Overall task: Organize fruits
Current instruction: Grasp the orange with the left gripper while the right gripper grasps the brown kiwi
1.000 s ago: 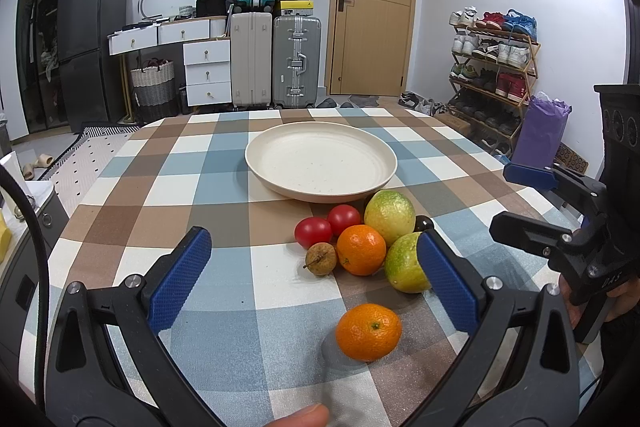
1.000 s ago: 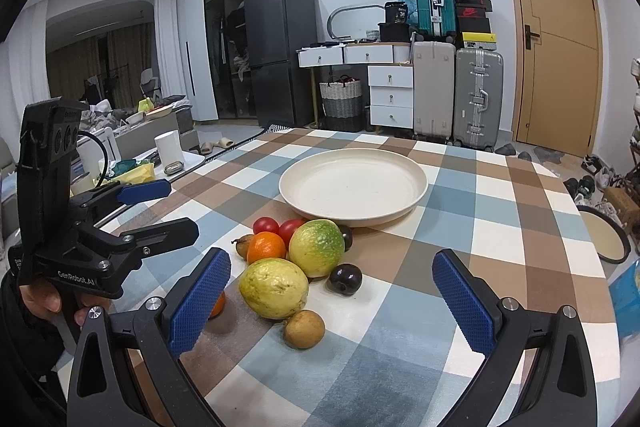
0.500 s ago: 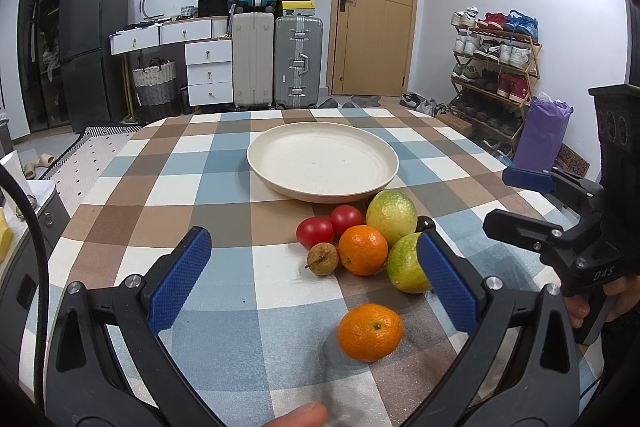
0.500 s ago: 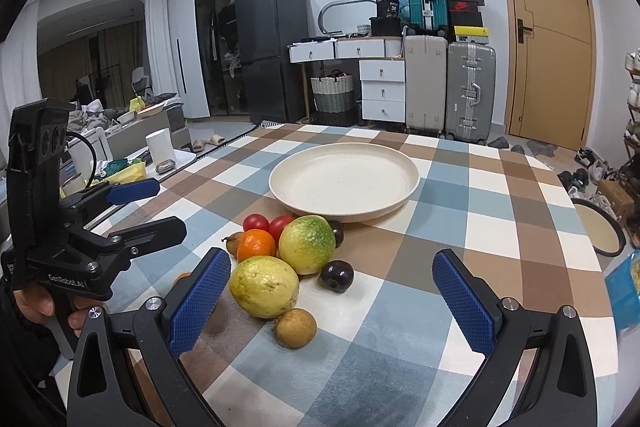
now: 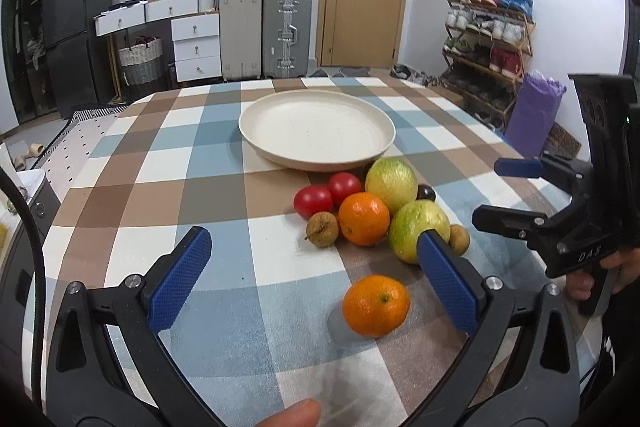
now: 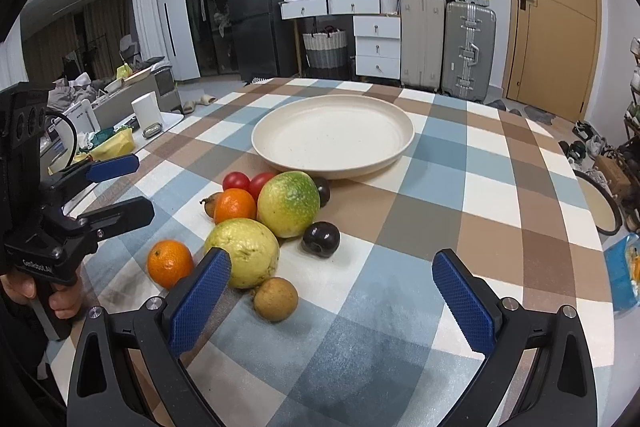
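A cream plate (image 5: 316, 131) (image 6: 332, 131) stands bare on the checked table. In front of it lies a cluster of fruit: two red tomatoes (image 5: 326, 193), an orange (image 5: 363, 219), two yellow-green fruits (image 5: 418, 235) (image 6: 289, 203), a dark plum (image 6: 321, 239) and small brown fruits (image 6: 276, 298). A second orange (image 5: 376, 305) (image 6: 170, 263) lies apart, nearest my left gripper (image 5: 316, 279), which is open and empty just above it. My right gripper (image 6: 331, 301) is open and empty, close to the brown fruit.
The table's edges (image 5: 48, 239) drop off left and right. Suitcases (image 5: 286, 27), white drawers (image 5: 196, 43) and a door stand behind. A shoe rack (image 5: 488, 39) and a purple bag (image 5: 534, 115) are on the right.
Both grippers have moved slightly forward towards the fruit. They stay open and no fruit has moved.
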